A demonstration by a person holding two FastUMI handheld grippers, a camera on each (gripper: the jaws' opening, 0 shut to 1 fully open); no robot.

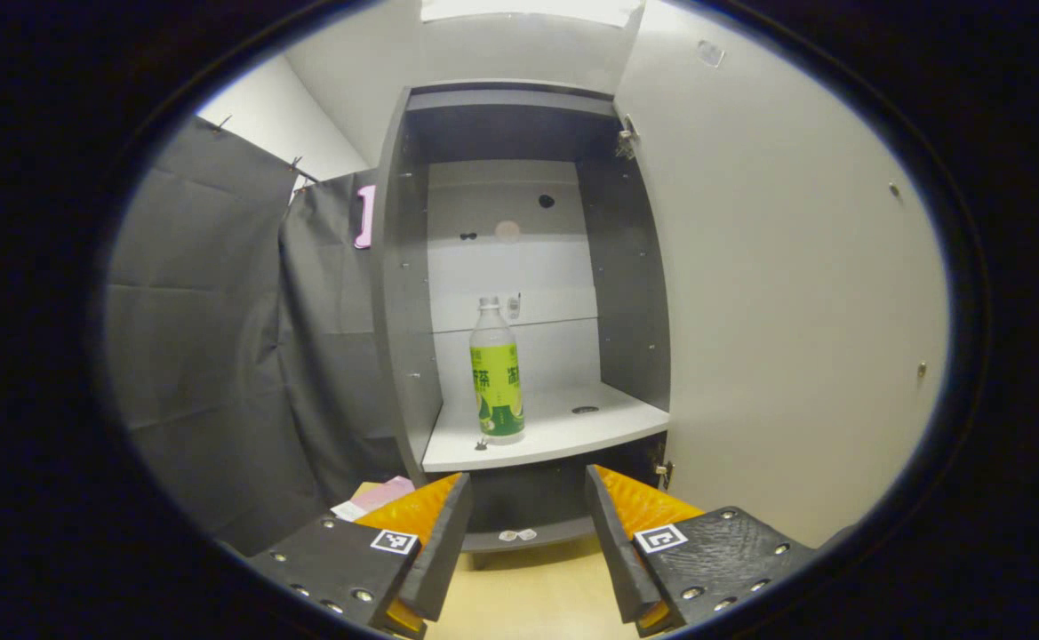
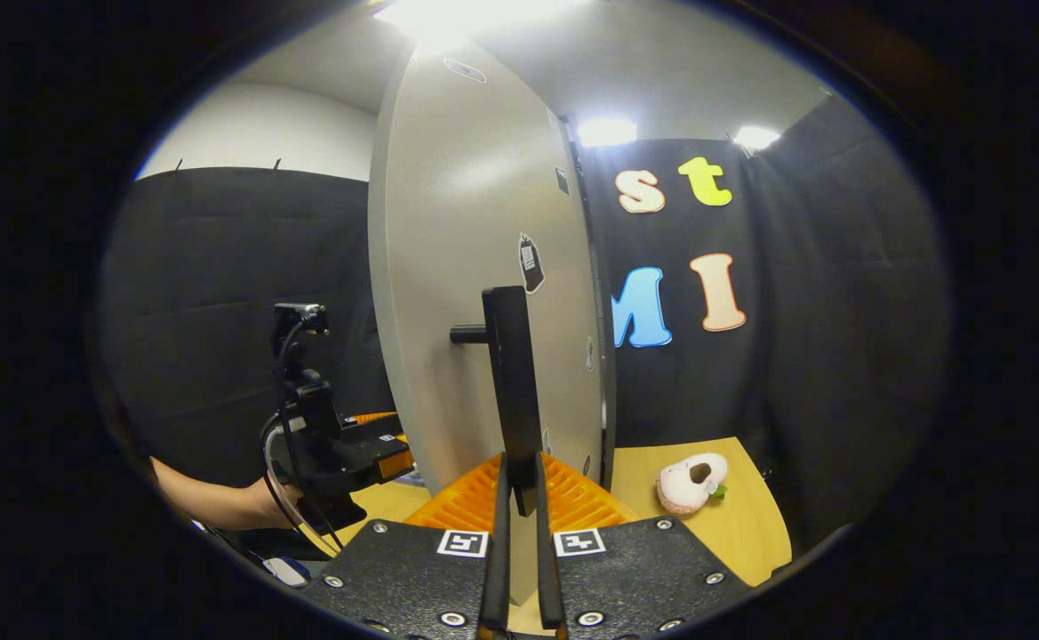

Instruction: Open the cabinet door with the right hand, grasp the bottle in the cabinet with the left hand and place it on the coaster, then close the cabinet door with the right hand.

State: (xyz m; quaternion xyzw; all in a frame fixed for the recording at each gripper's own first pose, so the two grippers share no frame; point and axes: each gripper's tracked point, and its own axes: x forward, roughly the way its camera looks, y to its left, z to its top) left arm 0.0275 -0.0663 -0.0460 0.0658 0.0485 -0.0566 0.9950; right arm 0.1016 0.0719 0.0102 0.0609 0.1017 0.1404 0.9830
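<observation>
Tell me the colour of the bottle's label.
Bright green with yellow, on the bottle; clearest in the left gripper view.

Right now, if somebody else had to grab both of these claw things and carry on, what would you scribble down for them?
Right claw: shut on the cabinet door's handle, holding the cabinet door swung open.
Left claw: open, empty, facing the cabinet, short of the shelf.
Bottle: upright on the shelf, near its left front, untouched.
Done: door opened.
Left: grip the bottle with the left claw, set it on the coaster, then close the door with the right.
</observation>
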